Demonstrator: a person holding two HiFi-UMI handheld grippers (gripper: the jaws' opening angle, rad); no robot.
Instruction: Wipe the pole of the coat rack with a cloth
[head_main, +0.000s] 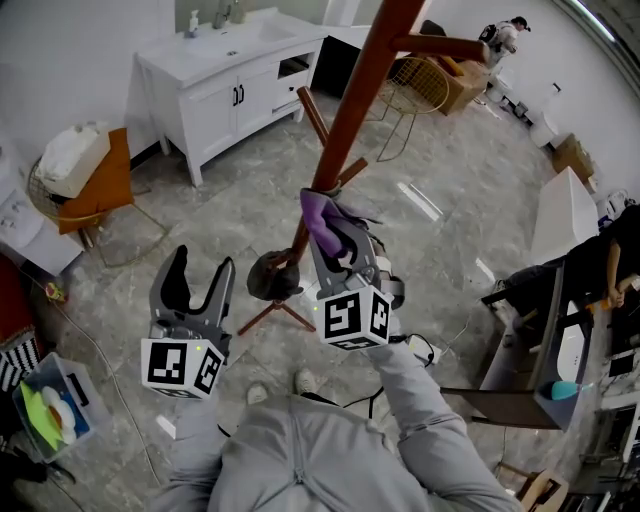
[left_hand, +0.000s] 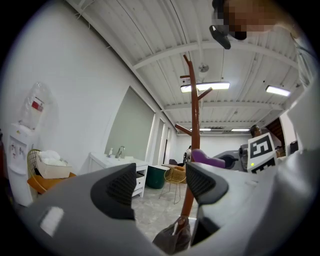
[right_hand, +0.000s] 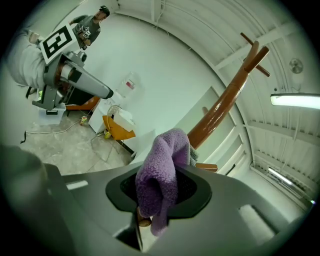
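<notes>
The right gripper (right_hand: 159, 188) was shut tight on a fuzzy purple cloth (right_hand: 162, 170) - the cloth stuck out past the jaws in a soft lump. From the head view, the cloth (head_main: 321, 222) lay against the low part of the long red-brown wooden pole (head_main: 352, 108) of the coat rack, just under a short side peg. The pole leaned up and away to the far right.

The left gripper (head_main: 202, 265) was off to the left of the pole, not touching it. Its two jaws stood wide apart with nothing between them.

A dark bag (head_main: 272, 276) hung low on the rack, near its spread feet. Far off on the left stood a white cabinet with a sink (head_main: 228, 72) - and nearer on the left, an orange chair (head_main: 100, 172).
</notes>
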